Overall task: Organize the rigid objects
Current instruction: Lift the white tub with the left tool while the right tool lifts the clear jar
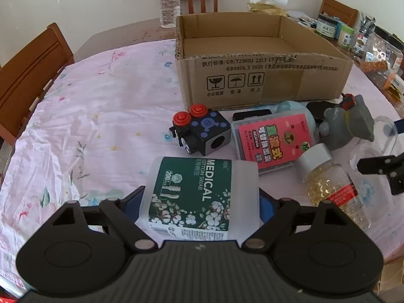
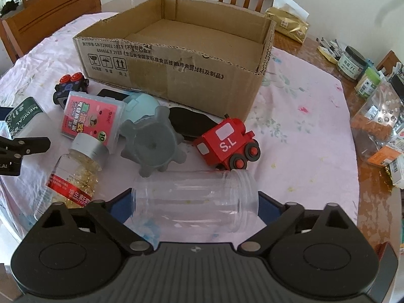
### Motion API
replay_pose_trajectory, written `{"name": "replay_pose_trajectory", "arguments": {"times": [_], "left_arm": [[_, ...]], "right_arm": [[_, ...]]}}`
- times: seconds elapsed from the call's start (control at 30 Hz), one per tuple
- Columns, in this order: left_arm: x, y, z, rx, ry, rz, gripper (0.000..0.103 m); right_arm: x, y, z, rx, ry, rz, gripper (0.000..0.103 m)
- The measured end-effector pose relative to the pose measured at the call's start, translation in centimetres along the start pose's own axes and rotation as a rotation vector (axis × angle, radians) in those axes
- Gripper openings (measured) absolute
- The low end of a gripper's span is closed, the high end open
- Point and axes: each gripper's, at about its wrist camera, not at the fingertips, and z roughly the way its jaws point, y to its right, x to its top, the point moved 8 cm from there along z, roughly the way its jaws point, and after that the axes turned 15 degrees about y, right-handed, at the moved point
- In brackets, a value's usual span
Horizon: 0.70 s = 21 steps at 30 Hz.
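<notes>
Left wrist view, left to right. A wooden chair (image 1: 32, 65) stands at the desk's edge. The desk (image 1: 101, 106) is covered by a pink floral cloth. The left gripper (image 1: 202, 199) points down over a cotton swab box (image 1: 199, 189) lying on the cloth; its blue-padded fingers (image 1: 266, 208) stand on either side of the box, at or very near its sides, and whether they press on it cannot be told. Beyond lies a black toy block (image 1: 202, 132) with two red buttons, then a pink card case (image 1: 272, 141), a vitamin bottle (image 1: 328, 176) on its side, and a grey figurine (image 1: 348, 126). An open cardboard box (image 1: 265, 75) sits behind them, with nothing visible inside it. A water bottle (image 1: 168, 2) stands at the far edge.

Right wrist view, left to right. The vitamin bottle (image 2: 73, 174) lies near the left finger. The right gripper (image 2: 195, 202) points down over a clear jar (image 2: 197, 202) lying on its side, mouth to the right; its fingers (image 2: 269, 205) bracket the jar's two ends, and firm contact cannot be confirmed. Beyond lie the card case (image 2: 93, 118), a pale blue round object (image 2: 141, 106), the figurine (image 2: 154, 146) seen from below, and a red toy locomotive (image 2: 227, 144). The cardboard box (image 2: 176, 58) lies behind. Jars and packets (image 2: 373, 96) crowd the desk's right edge.
</notes>
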Motion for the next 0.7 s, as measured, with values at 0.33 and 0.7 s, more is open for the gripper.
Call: {"name": "replay_pose_trajectory", "arguments": {"times": [0.33,0.7], "left_arm": [[0.6,0.0,-0.5,-0.069,-0.004,0.048,0.084],[4.1,-0.5,-2.4,-0.175,0.002,0.072,0.084]], "right_arm": [[0.2,0.2,-1.0,-0.006,-0.015,-0.008,0.093],[3.3,2.1,-4.3,-0.006,0.037,-0.002,0.093]]}}
